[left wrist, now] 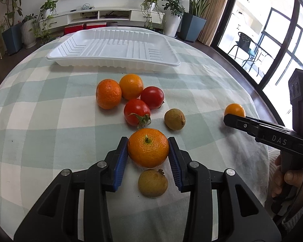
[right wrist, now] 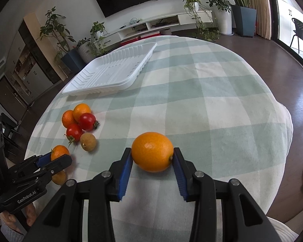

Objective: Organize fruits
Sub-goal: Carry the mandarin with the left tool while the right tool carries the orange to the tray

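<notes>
Nearest, the left gripper has its pads against both sides of a mandarin, and the right gripper likewise pinches an orange, each fruit apparently still on the cloth. Beyond lie two longans, two tomatoes and two more mandarins, loose. Farthest, the white tray holds nothing, so sorting seems barely begun.

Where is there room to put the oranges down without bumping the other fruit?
The white tray has nothing in it, so its whole floor is free. The checked tablecloth to the right of the tray is bare too. It is crowded in front of the tray, where oranges and tomatoes touch in a bunch.
</notes>
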The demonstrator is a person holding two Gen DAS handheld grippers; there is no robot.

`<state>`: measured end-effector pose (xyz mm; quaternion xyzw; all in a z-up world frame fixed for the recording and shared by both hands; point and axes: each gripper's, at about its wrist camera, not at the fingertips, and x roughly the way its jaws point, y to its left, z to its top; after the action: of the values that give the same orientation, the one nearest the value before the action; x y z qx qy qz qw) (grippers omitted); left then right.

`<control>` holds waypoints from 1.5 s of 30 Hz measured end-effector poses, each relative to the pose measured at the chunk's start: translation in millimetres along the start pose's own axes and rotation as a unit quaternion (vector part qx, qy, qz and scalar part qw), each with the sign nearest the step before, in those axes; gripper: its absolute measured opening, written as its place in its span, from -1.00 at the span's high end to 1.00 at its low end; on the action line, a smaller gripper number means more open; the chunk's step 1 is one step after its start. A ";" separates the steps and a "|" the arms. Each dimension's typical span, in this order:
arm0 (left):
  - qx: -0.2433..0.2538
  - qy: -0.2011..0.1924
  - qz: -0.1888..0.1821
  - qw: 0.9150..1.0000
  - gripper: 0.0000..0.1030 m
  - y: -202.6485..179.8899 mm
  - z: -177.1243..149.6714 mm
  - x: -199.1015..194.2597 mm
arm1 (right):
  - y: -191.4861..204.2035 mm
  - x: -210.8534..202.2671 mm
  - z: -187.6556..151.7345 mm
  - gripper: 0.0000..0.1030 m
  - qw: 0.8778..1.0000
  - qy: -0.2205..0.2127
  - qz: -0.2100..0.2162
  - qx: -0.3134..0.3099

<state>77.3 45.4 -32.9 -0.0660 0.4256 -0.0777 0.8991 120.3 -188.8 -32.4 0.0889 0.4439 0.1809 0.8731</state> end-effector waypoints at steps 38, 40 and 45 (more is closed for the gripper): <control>-0.027 -0.026 -0.011 0.999 0.29 41.9 39.9 -30.8 | 8.8 -0.2 33.9 0.17 0.993 -0.019 0.111 0.030; -0.027 -0.027 -0.010 0.999 0.29 44.8 45.1 -29.8 | 10.5 0.9 37.6 0.17 0.993 -0.020 0.112 0.028; -0.032 -0.024 -0.010 0.999 0.29 51.4 53.9 -26.5 | 15.5 5.2 47.6 0.17 0.993 -0.021 0.115 0.021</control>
<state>106.8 103.7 11.6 -0.1005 0.4053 -0.0715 0.9058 157.9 -172.3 -3.4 0.1616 0.4158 0.2688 0.8536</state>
